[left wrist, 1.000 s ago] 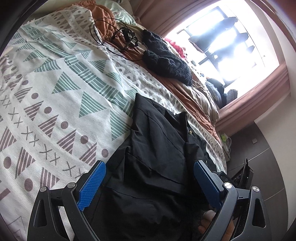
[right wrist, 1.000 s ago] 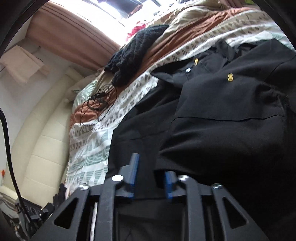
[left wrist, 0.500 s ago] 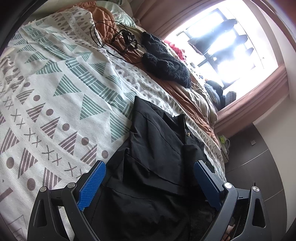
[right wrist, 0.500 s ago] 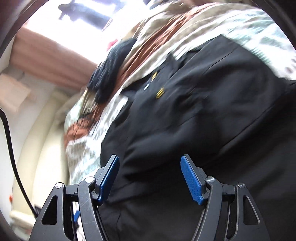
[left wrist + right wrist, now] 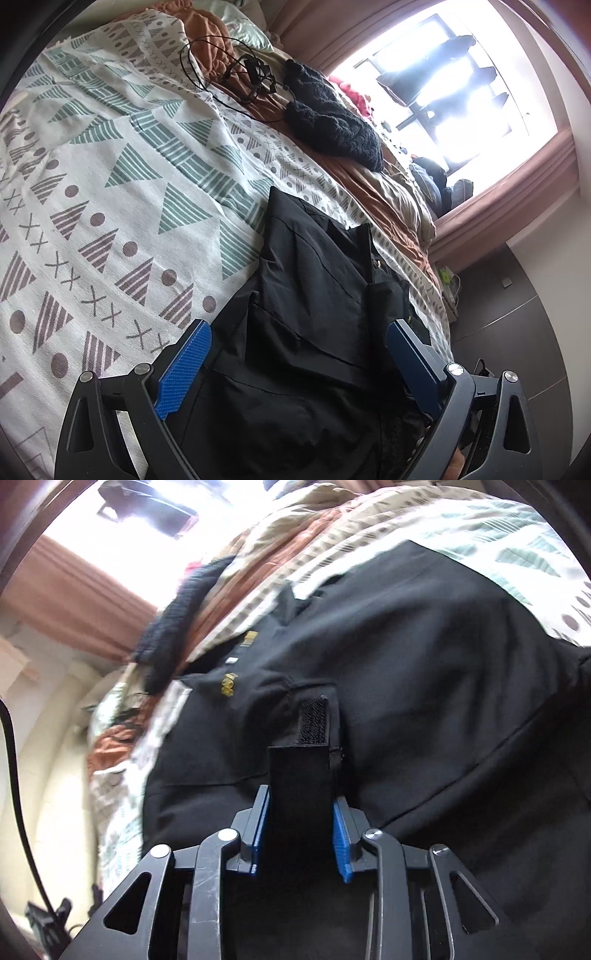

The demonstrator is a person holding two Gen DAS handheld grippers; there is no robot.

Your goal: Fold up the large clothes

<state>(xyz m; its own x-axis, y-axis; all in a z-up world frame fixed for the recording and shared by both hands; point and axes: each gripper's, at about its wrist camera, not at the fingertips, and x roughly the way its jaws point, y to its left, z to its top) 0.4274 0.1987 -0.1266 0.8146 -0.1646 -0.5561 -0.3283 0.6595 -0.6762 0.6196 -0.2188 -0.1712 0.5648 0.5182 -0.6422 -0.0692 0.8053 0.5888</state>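
A large black jacket [image 5: 314, 295] lies partly folded on a patterned bedspread [image 5: 110, 184]. My left gripper [image 5: 299, 347] is open, its blue pads on either side of the jacket's near end, holding nothing. In the right wrist view the same jacket [image 5: 424, 672] fills the frame, with small yellow snaps near its collar. My right gripper [image 5: 301, 823] is shut on a black cuff tab with a velcro strip [image 5: 312, 720], the tab standing up between the blue pads.
A black knitted garment [image 5: 332, 125] and a tangle of black cable [image 5: 243, 77] lie on the far side of the bed. An orange blanket [image 5: 380, 206] runs along the window side. A bright window [image 5: 443, 85] is beyond. Dark floor [image 5: 509, 314] lies right of the bed.
My right gripper opened wide half a second ago and has now closed on the jacket's cuff tab. My left gripper stays open and has barely moved.
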